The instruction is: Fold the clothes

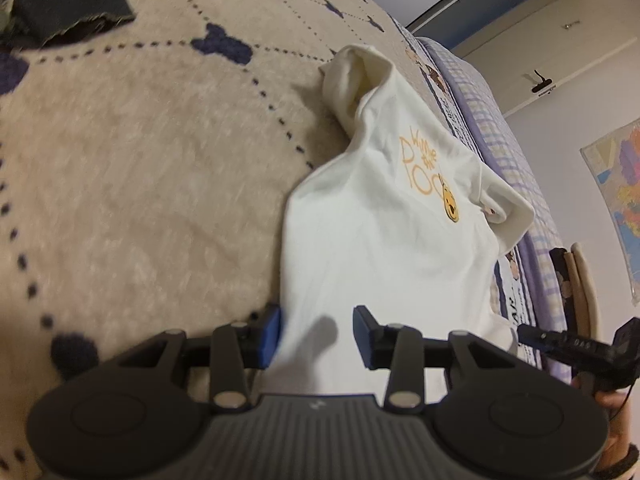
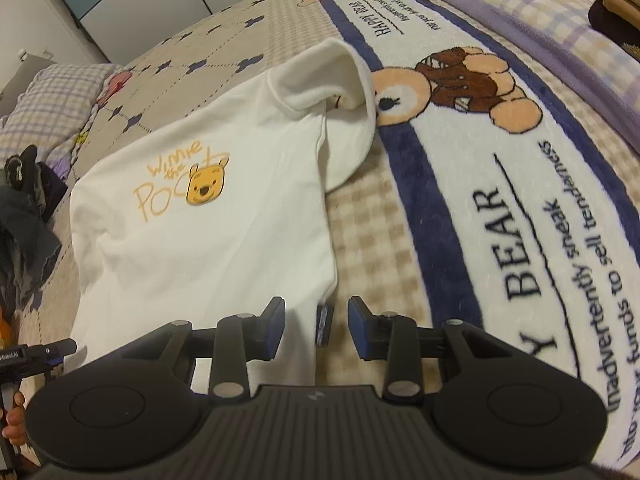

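T-shirt (image 2: 208, 240): you have it lying print-up on the blanket (image 1: 132, 168), filling the centre of both frames, hem toward you, probably so both lower corners are within reach for a fold.
Left gripper (image 1: 316, 336): spread apart, over the shirt's lower left corner at the bottom of its frame; nothing is pinched, and contact with the cloth cannot be told.
Right gripper (image 2: 316, 326): also spread, straddling the shirt's lower right edge, one finger over white cloth, the other over the blanket; a small dark tag (image 2: 325, 322) sits between them.
Sleeves: one sleeve (image 2: 344, 92) is bunched and rumpled at upper centre of the right view; you will likely need to flatten it.
Fabric: smooth, thin white knit with an orange printed motif (image 2: 188, 184); limp, so expect it to sag when lifted.
Blanket: fluffy beige fleece with dark dotted lines and a bear border (image 2: 444, 80); soft, so your fingers may sink in.
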A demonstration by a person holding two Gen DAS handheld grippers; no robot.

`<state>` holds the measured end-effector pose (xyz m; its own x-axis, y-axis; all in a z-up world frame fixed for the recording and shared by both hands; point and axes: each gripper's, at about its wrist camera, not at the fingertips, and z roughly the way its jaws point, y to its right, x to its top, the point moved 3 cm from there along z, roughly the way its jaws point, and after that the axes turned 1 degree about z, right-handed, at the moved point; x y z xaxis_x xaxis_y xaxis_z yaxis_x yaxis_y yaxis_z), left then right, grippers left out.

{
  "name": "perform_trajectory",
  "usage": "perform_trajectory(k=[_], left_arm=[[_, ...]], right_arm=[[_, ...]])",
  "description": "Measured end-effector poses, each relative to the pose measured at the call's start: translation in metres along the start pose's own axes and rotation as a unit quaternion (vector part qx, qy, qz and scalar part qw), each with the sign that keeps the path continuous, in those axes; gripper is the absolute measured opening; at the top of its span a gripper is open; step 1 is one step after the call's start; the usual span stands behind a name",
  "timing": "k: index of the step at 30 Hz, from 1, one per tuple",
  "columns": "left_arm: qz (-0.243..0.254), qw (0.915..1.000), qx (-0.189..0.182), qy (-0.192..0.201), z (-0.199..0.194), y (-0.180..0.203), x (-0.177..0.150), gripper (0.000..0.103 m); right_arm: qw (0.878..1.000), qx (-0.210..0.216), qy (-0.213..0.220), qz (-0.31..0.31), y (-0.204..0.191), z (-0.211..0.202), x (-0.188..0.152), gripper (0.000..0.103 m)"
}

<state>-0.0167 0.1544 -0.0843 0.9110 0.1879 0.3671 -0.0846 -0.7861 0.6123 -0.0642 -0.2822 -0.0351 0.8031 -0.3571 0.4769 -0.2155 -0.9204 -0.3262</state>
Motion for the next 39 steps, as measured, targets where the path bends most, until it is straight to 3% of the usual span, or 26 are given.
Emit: perform_trajectory(k=[4, 9, 10, 11, 12, 14, 17, 25, 34, 39], left_arm=[[0.001, 1.0000, -0.001, -0.006, -0.005, -0.001, -0.007, 0.038], [0.015, 0.9997, 0.017, -0.010, -0.008, -0.002, -0.013, 0.017], [0.017, 0.9996, 0.018, -0.010, -0.009, -0.001, -0.014, 0.013], [0.020, 0.9996, 0.020, -0.009, -0.009, -0.001, -0.015, 0.011], [0.021, 0.9996, 0.019, -0.005, -0.012, 0.001, -0.015, 0.010], [0.023, 0.9996, 0.017, 0.003, -0.017, 0.005, -0.015, 0.009], [0.018, 0.9998, 0.004, 0.009, -0.028, 0.011, -0.016, 0.007], [0.030, 0.9994, 0.014, 0.002, -0.044, 0.032, -0.029, 0.006], [0.082, 0.9955, 0.040, -0.026, -0.045, 0.054, -0.051, 0.000], [0.083, 0.9943, 0.055, -0.038, -0.034, 0.048, -0.056, 0.000]], right_arm=[[1.000, 0.012, -0.016, -0.006, -0.006, 0.005, -0.016, 0.037], [0.999, 0.017, -0.047, -0.018, -0.011, 0.017, -0.034, 0.037], [0.998, 0.016, -0.054, -0.024, -0.012, 0.019, -0.036, 0.033], [0.998, 0.020, -0.056, -0.032, -0.014, 0.019, -0.038, 0.019], [0.998, 0.025, -0.054, -0.038, -0.015, 0.018, -0.038, 0.013], [0.998, 0.026, -0.045, -0.043, -0.016, 0.011, -0.034, 0.010], [0.998, 0.027, -0.030, -0.051, -0.017, -0.008, -0.023, 0.009], [0.996, 0.001, -0.037, -0.087, -0.012, -0.038, 0.004, 0.008], [0.983, -0.060, -0.068, -0.162, -0.007, -0.036, -0.002, 0.008], [0.979, -0.070, -0.086, -0.173, -0.006, -0.028, -0.005, 0.008]])
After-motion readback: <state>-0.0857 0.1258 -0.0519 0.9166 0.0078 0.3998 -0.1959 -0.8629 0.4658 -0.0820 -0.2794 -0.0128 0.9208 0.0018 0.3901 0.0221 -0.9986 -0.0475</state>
